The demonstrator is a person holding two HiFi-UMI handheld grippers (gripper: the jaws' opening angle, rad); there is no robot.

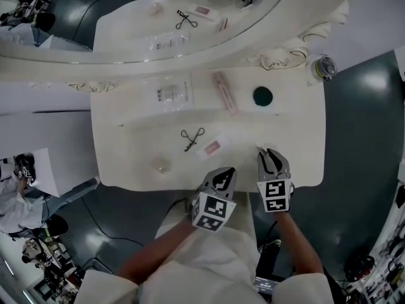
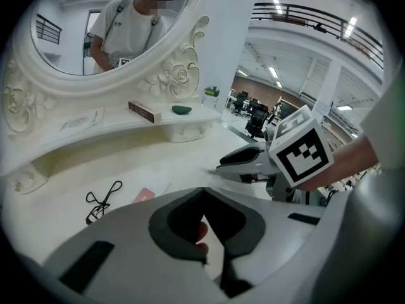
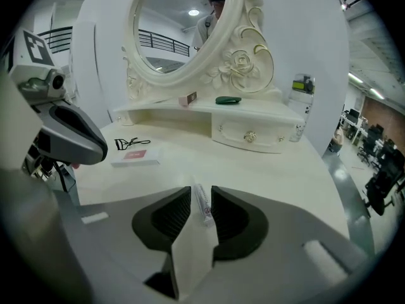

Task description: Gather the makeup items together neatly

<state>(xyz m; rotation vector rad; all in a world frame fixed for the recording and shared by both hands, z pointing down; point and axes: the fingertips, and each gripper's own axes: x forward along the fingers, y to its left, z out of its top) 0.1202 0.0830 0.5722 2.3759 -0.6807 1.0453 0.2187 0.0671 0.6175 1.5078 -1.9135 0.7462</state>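
On the white dressing table (image 1: 126, 144) lie a black eyelash curler (image 1: 192, 138) and a flat packet with a pink label (image 1: 212, 147). On the raised shelf are a clear packet (image 1: 171, 94), a long pink box (image 1: 224, 92) and a dark green round item (image 1: 262, 95). My right gripper (image 1: 271, 154) is low over the table's front right. Its jaws stand slightly apart around a thin clear tube (image 3: 202, 204), which rests on the table top. My left gripper (image 1: 223, 173) hovers at the front edge beside it, shut and empty (image 2: 202, 192).
An ornate oval mirror (image 1: 190, 18) rises behind the shelf. A small round clear thing (image 1: 162, 166) sits near the front left edge. A bottle (image 1: 324, 68) stands at the shelf's right end. The drawer front (image 3: 250, 135) faces the right gripper.
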